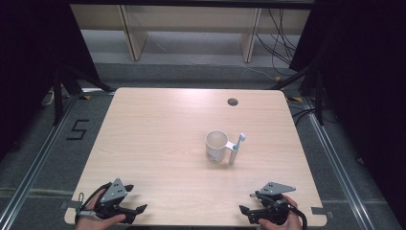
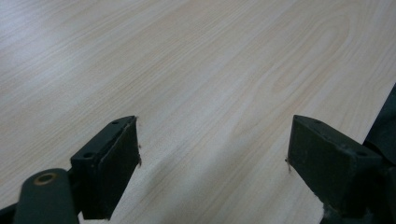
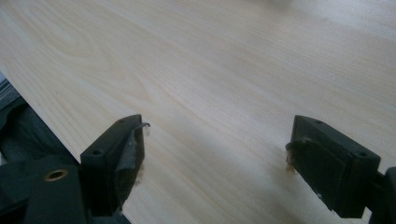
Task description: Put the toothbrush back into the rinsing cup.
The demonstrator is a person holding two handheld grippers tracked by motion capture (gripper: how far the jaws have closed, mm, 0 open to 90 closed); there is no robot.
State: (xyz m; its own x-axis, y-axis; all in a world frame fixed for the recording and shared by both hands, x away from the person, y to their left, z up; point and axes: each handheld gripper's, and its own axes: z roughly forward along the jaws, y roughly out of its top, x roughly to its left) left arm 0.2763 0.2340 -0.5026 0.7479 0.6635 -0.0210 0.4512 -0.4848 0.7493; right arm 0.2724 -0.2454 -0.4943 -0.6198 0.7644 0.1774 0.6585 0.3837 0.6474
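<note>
Both claws are parked low at the near edge of the counter (image 1: 158, 139), one at each corner. The left claw (image 1: 136, 211) sits at the near-left corner, held in the person's left hand (image 1: 93, 213), its jaws spread wide with nothing between them. In the left gripper view, the left claw (image 2: 212, 158) frames bare wood grain between two well-separated black pads.

Over on the other side, the right claw (image 1: 246, 213) rests at the near-right corner in the right hand (image 1: 282, 218), and it too stands apart and empty. The right gripper view confirms it: the right claw (image 3: 217, 158) has a wide gap, with pale wood showing between the jaws.

Now the things on the counter: the white mug (image 1: 216, 146) stands upright right of centre, mouth up, well apart from both claws and farther up the counter. It lies closer to the right claw than the left, ahead of it and a little to its left.

Just beside the mug, on its right, is the toothbrush (image 1: 236, 148), pale blue and white. It stands tilted, leaning against the mug's handle side, touching it. Its long axis runs nearly vertical in the high view, the head pointing up and slightly right, away from the person, the handle end down on the counter nearest the person.
</note>
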